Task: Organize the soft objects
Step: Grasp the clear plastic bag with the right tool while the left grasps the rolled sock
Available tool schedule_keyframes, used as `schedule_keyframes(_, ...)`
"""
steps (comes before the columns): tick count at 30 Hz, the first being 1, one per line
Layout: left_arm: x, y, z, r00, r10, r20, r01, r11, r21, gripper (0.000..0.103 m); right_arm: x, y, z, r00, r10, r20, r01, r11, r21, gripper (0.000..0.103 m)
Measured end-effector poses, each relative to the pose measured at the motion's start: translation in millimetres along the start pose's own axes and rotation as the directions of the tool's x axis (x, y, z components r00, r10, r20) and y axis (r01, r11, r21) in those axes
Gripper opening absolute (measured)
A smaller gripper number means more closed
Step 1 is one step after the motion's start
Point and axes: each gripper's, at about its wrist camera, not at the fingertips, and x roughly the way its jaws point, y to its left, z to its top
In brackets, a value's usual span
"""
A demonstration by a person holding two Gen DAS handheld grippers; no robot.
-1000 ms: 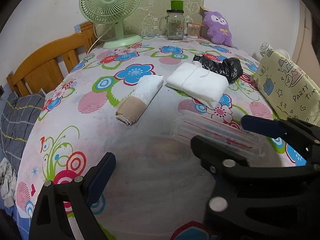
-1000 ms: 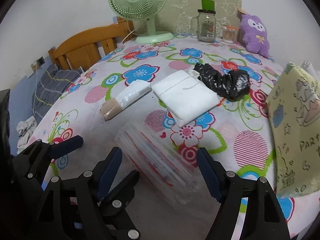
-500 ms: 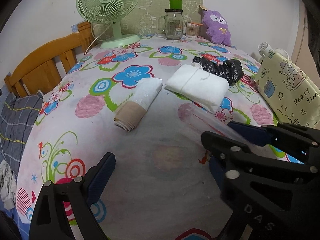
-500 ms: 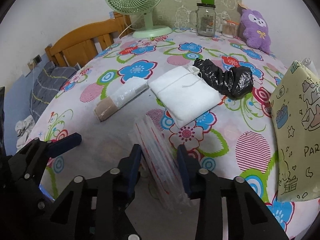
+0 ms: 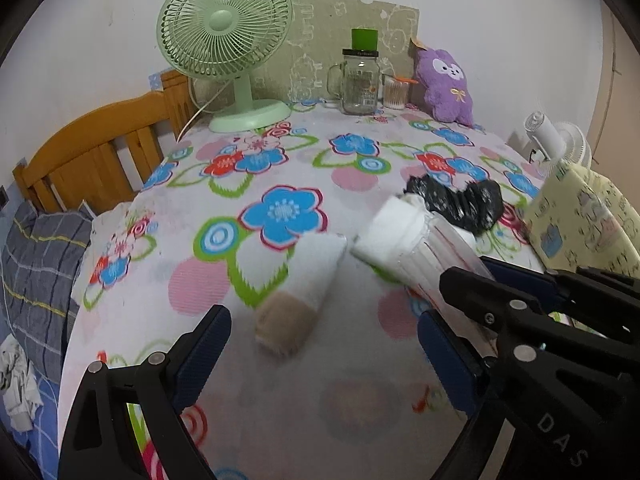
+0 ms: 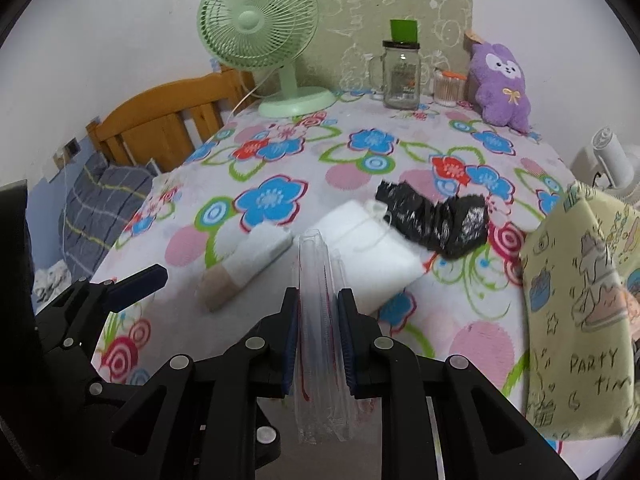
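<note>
My right gripper is shut on a stack of clear zip bags with red lines, held on edge above the table. The bags also show in the left wrist view, with the right gripper around them. My left gripper is open and empty, low over the floral cloth. A rolled white and tan sock lies just ahead of it. A folded white cloth and a crumpled black bag lie beyond.
A yellow "party time" bag stands at the right edge. At the back stand a green fan, a glass jar, a cotton swab box and a purple plush. A wooden headboard is left of the table.
My right gripper has closed on the clear zip bags and lifted them off the table onto their edge. Both grippers have moved forward toward the sock and white cloth.
</note>
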Motion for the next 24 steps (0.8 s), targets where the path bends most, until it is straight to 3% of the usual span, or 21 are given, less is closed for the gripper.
schedule_keyframes(16, 39.0, 11.2, 20.4, 1.000, -0.019, -0.017, 0.019, 1.000, 0.023, 0.071, 35.6, 1.4, 24.4, 1.000, -0.012, -0.017, 0.012, 0.999, 0.040, 0.022)
schedule_keyframes(24, 50.8, 9.9, 17.0, 0.996, -0.043, -0.076, 0.046, 0.998, 0.031, 0.039, 44.7, -0.8, 24.6, 0.999, 0.000, -0.036, 0.002, 0.999, 0.043, 0.022)
